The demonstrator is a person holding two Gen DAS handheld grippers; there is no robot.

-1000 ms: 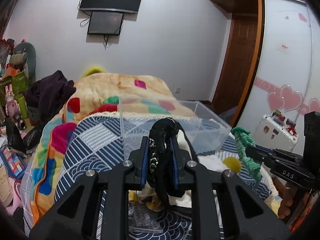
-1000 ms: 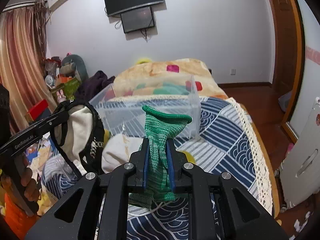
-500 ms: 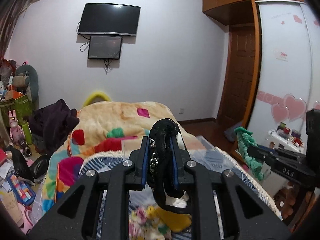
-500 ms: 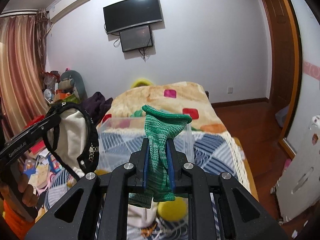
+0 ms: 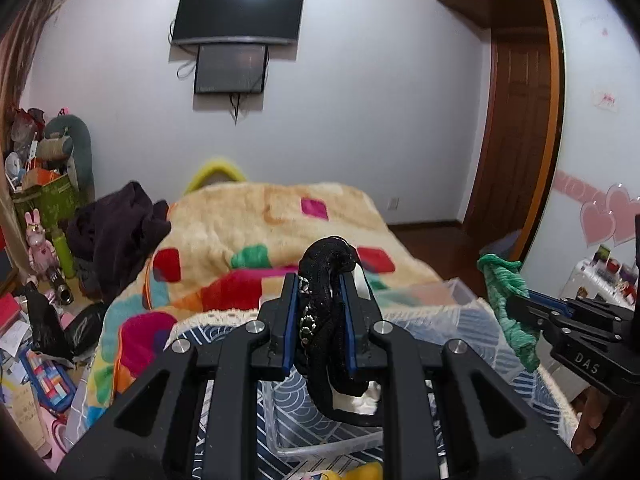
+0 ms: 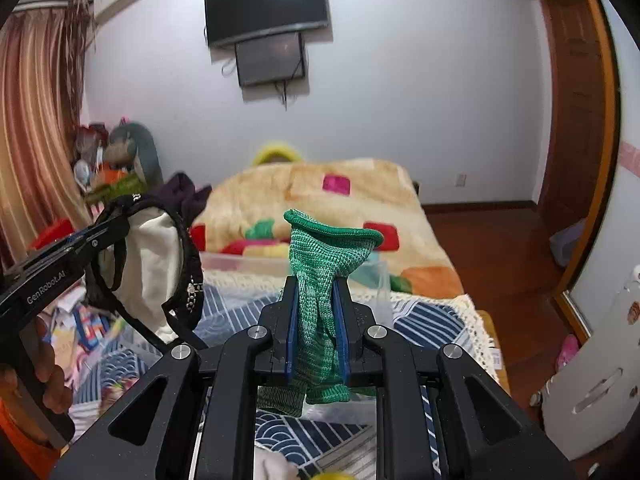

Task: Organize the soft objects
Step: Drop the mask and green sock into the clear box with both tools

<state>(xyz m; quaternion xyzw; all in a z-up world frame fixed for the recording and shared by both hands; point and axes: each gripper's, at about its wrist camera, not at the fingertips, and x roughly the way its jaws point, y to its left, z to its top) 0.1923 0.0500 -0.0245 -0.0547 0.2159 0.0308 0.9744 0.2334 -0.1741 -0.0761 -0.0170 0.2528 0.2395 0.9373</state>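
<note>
Green knit glove (image 6: 320, 312) and black-trimmed cream bag (image 6: 156, 264), both aloft

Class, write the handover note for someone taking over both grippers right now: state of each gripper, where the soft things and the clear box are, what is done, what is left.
Left gripper: shut on the black-trimmed cream bag, held in the air above the bed.
Right gripper: shut on the green knit glove, also lifted.
Clear plastic box: on the blue patterned quilt, below and ahead of both grippers; nothing shows inside it.
Done: both items picked up.
Left: probably lower each item into the box and release. Other soft items, one yellow, lie on the quilt in front of the box.
</note>
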